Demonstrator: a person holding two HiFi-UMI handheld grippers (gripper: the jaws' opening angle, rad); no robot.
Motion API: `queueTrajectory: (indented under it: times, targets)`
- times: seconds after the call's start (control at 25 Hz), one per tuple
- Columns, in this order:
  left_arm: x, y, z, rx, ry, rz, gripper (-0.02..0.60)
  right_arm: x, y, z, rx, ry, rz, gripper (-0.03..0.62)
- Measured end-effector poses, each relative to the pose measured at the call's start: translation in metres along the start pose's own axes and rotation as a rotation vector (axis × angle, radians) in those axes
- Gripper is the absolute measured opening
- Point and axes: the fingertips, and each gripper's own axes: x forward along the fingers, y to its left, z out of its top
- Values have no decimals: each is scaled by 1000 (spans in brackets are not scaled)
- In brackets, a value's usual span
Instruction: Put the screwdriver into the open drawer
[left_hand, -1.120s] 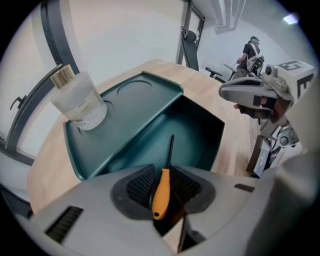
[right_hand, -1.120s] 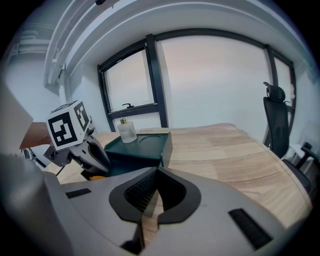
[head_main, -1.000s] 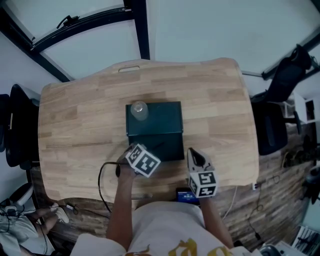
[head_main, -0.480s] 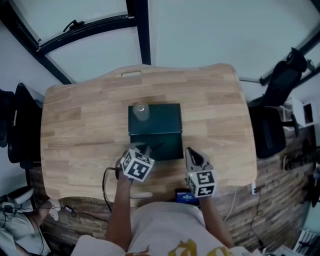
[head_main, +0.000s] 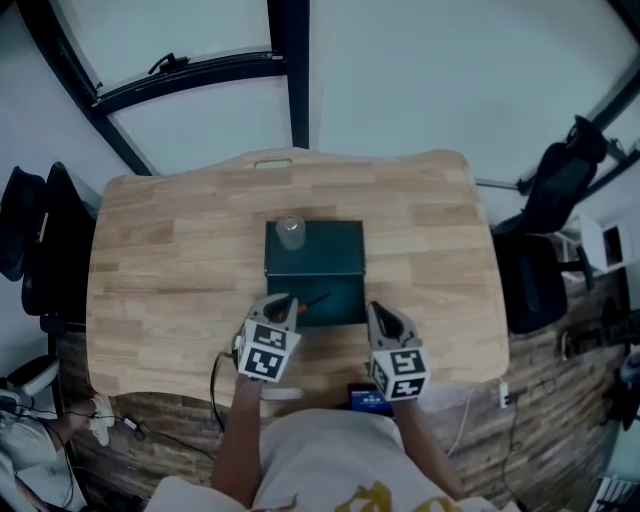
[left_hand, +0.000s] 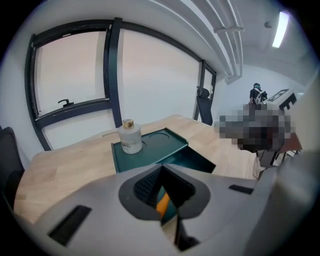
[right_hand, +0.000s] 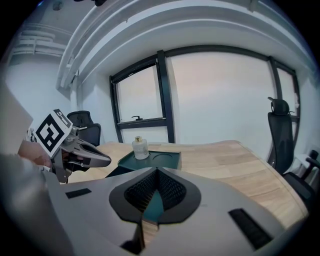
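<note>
My left gripper (head_main: 285, 303) and right gripper (head_main: 378, 315): grey shells, black ribbed pads (left_hand: 145, 187), white cubes (head_main: 263, 352) with black markers. White shirt (head_main: 330, 450), yellow print.

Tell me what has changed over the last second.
The left tongs drew back a little toward the person and their marker cube turned. They kept hold of the screwdriver, which reaches over the open drawer. Nothing was let go. The right tongs stayed shut and empty beside the drawer, and the bottle stayed on the green box.

Wooden table (head_main: 150, 250), black-framed windows (right_hand: 140, 95), office chair (right_hand: 280, 135), white wall (head_main: 420, 70)
</note>
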Motion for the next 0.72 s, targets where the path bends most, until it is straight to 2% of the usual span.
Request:
queueTrajectory:
  times: [0.24, 0.44, 0.6, 0.72]
  targets:
    - [-28, 1, 19, 22, -152, 61, 0, -6, 5, 10, -19, -45, -24, -2]
    - [-39, 1, 21, 10, -185, 80, 0, -11, 14, 19, -33, -68, -21, -2]
    - [-49, 8, 27, -34, -225, 100, 0, -15, 16, 24, -34, -80, -23, -2]
    - [-55, 11, 29, -22, -243, 122, 0, -19, 17, 26, -33, -90, -27, -2]
